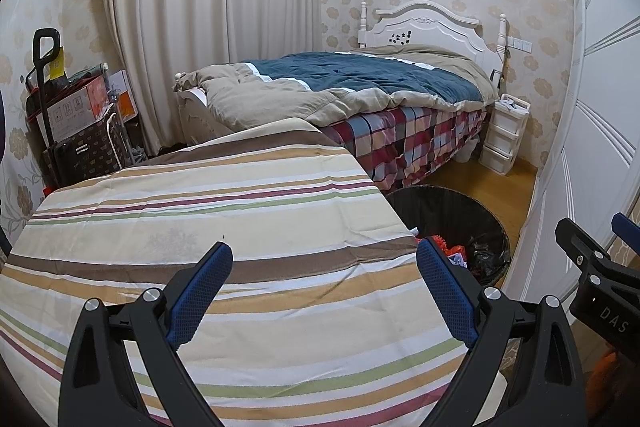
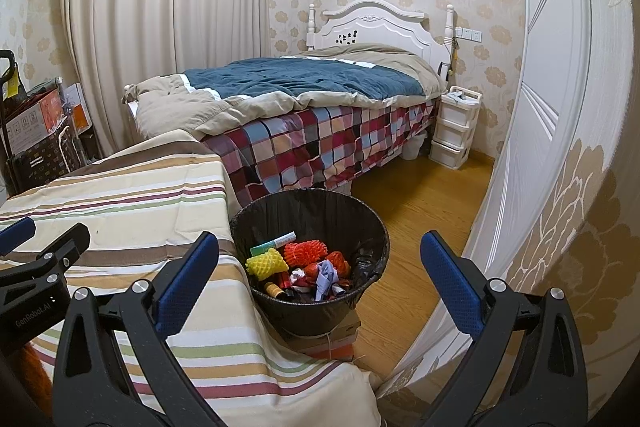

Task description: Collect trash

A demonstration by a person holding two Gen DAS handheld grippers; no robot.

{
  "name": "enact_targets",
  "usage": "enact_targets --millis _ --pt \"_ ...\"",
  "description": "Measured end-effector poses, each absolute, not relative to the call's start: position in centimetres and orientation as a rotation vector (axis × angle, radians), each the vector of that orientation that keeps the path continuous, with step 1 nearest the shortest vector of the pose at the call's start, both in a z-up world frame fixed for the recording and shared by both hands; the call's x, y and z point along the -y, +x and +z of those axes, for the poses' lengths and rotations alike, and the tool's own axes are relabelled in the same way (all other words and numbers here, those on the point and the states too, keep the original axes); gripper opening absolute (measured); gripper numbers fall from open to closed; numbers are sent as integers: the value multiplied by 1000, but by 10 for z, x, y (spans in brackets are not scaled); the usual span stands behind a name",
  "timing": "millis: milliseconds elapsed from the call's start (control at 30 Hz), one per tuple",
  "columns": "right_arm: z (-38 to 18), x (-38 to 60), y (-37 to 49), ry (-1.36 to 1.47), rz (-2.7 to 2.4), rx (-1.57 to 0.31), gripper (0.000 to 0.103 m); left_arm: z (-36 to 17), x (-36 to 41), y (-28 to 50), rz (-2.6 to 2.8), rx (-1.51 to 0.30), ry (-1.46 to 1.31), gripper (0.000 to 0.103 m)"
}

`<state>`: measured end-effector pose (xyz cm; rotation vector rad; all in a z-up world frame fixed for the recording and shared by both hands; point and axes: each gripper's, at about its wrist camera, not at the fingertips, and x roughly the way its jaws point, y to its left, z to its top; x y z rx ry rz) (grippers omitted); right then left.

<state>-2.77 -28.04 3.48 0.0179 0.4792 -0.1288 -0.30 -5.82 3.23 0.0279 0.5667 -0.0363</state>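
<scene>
A black trash bin (image 2: 256,227) lined with a black bag stands on the floor beside the striped table. It holds trash: a yellow foam net (image 2: 267,262), an orange foam net (image 2: 306,251), a green-and-white tube (image 2: 274,243) and crumpled wrappers (image 2: 324,277). In the left wrist view the bin (image 1: 448,207) shows past the table's right edge. My left gripper (image 1: 325,259) is open and empty above the striped cloth (image 1: 200,227). My right gripper (image 2: 320,251) is open and empty, above and in front of the bin. The left gripper (image 2: 44,239) also shows at the left of the right wrist view.
The bin rests on a flat cardboard box (image 2: 332,341). A bed (image 2: 304,95) with a blue quilt and checked sheet stands behind. A white drawer unit (image 2: 456,127) is by the headboard. A white door (image 2: 540,147) is at the right. Boxes and a suitcase (image 1: 80,131) are stacked far left.
</scene>
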Motion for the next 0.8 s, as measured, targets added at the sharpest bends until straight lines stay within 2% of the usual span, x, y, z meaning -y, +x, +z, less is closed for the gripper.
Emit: enact_targets --millis 800 --pt "36 282 -27 20 -128 -480 98 28 58 -4 -36 -573 22 93"
